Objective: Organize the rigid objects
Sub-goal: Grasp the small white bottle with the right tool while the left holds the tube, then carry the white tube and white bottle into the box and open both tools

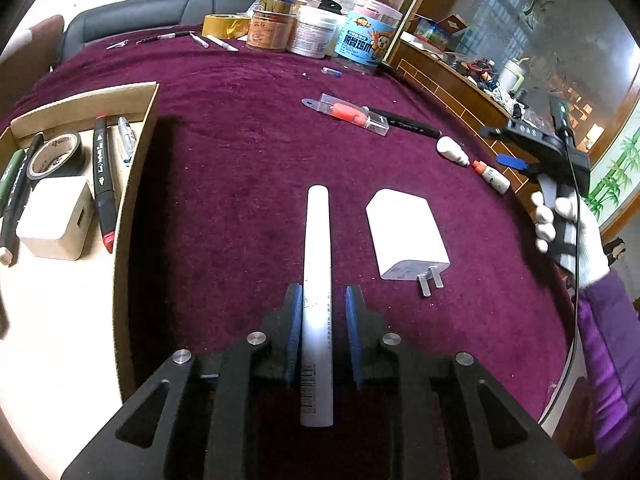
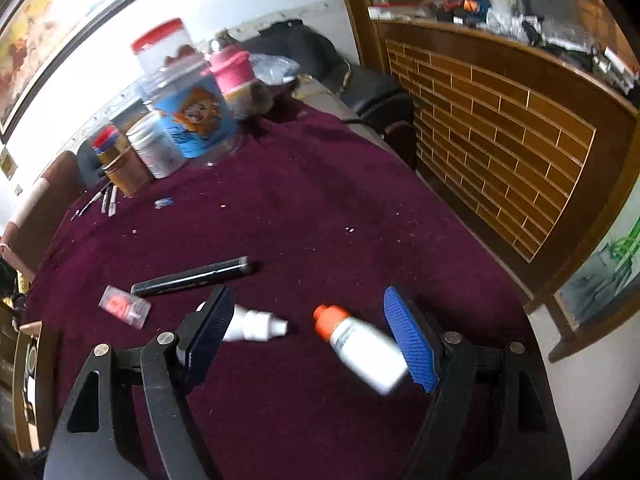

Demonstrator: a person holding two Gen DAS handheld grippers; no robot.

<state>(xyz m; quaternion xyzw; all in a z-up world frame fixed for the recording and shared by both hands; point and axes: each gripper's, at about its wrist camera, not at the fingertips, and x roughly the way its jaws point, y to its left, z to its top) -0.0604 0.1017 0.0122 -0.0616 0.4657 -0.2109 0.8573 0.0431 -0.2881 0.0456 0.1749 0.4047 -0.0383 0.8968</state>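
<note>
A long white tube (image 1: 318, 240) lies on the purple cloth between the blue pads of my left gripper (image 1: 323, 292). A gap shows on the tube's right side, so the jaws stand open around it. Beside it, to the right, lies a white plug charger (image 1: 404, 232). In the right wrist view my right gripper (image 2: 309, 294) is wide open just above the cloth. An orange-capped white bottle (image 2: 360, 344) lies between its fingers, close to the right pad. A second white bottle (image 2: 260, 325) lies partly behind the left finger.
A cardboard tray (image 1: 136, 184) at the left holds markers, a tape roll (image 1: 56, 156) and a white cube adapter (image 1: 56, 216). A black marker (image 2: 192, 276) and a clear case (image 2: 124, 306) lie mid-table. Jars (image 1: 360, 36) crowd the far edge. A wooden cabinet (image 2: 500, 140) stands to the right.
</note>
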